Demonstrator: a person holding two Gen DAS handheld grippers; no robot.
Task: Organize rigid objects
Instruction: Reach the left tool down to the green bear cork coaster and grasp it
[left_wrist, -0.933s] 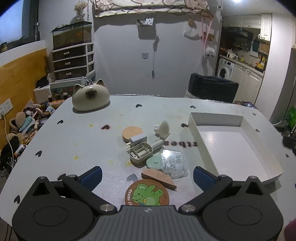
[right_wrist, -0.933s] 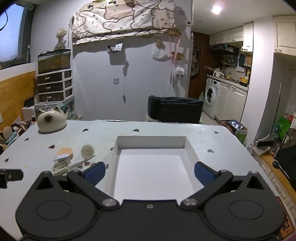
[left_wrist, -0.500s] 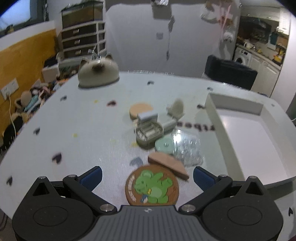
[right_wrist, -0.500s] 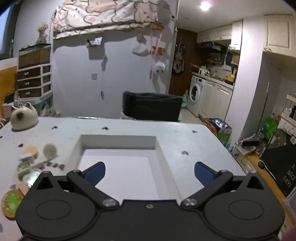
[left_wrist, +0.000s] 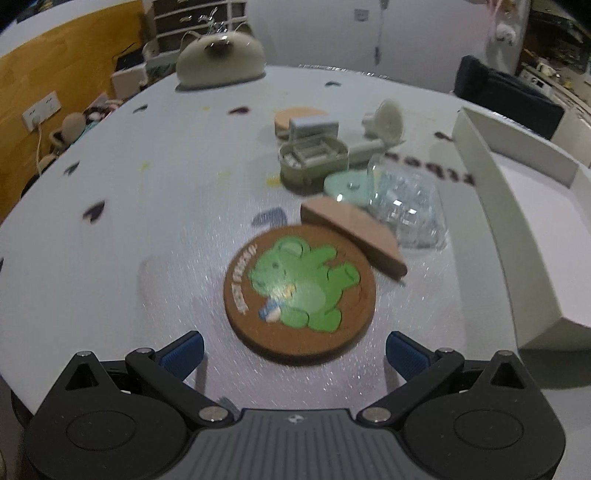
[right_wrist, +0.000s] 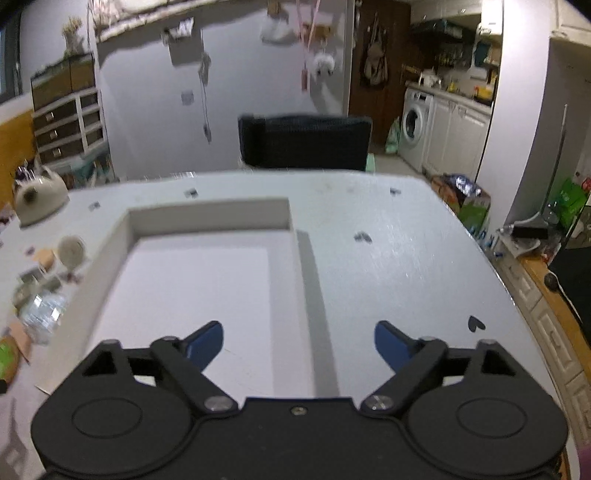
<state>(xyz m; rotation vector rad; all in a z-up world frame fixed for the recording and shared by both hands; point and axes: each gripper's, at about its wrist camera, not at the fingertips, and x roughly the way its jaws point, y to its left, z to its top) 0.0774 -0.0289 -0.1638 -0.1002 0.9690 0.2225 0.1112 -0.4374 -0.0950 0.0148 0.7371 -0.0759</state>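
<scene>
White counter (left_wrist: 110, 166) with dark heart marks, cluttered room behind. Left tool (left_wrist: 293, 350) low over the counter, jaws spread wide, nothing between them; round cork coaster with green bear (left_wrist: 299, 291) lies just ahead. Beyond it: wooden wedge (left_wrist: 354, 232), clear plastic piece (left_wrist: 406, 210), olive case (left_wrist: 314, 158). Right tool (right_wrist: 298, 341) hangs over the white tray's (right_wrist: 207, 214) right wall, jaws closing, empty.

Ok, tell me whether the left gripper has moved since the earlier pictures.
Yes. The left gripper has closed in on the green bear coaster, which now fills more of its view.
</scene>
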